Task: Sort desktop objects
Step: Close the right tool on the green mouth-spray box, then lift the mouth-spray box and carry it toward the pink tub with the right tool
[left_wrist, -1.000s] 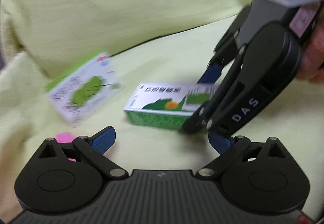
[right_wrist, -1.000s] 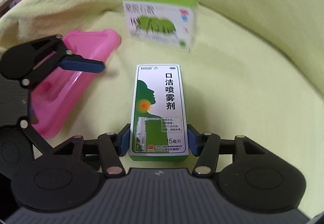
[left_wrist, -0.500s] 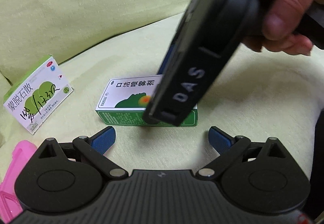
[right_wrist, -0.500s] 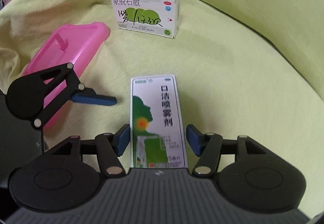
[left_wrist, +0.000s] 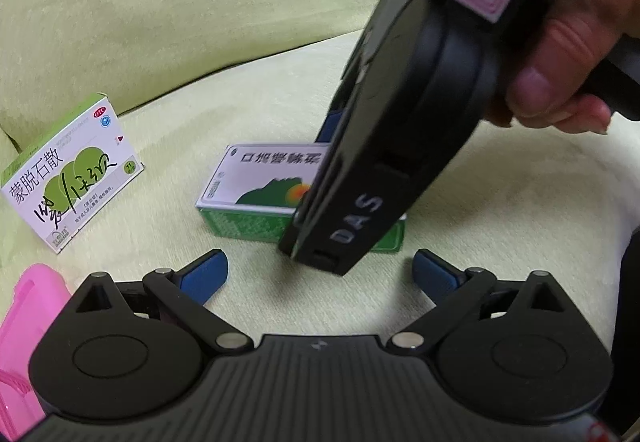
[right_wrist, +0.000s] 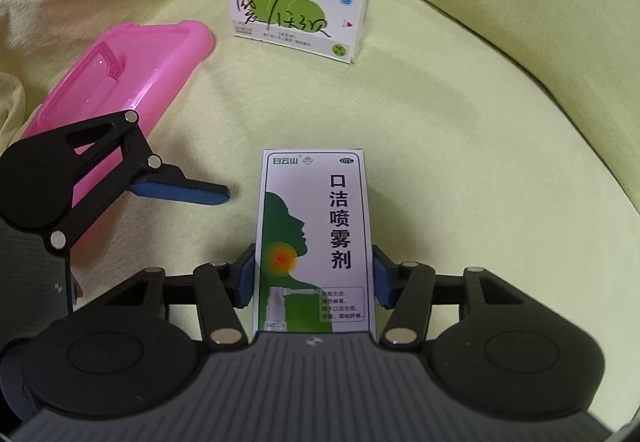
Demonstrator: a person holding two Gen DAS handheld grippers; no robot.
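Yellow-green cloth (right_wrist: 460, 114), right tongs (right_wrist: 314, 278) clamped on spray box (right_wrist: 314, 234).

Your cloth (right_wrist: 460, 130) is soft, fuzzy and yellow-green, with a dull, matt look. Your spray box (right_wrist: 316, 238) is smooth cardboard with a light shine on its white face. Your green box (right_wrist: 298, 8) is smooth printed cardboard too. Your pink tray (right_wrist: 132, 78) is shiny, see-through plastic. Your right tongs (right_wrist: 314, 280) are black matt plastic, with ridged grey plastic at the base, small shiny metal pins, and dull blue pads (right_wrist: 244, 280) that look like rubber. Your left tongs (left_wrist: 320, 274) are made the same way.
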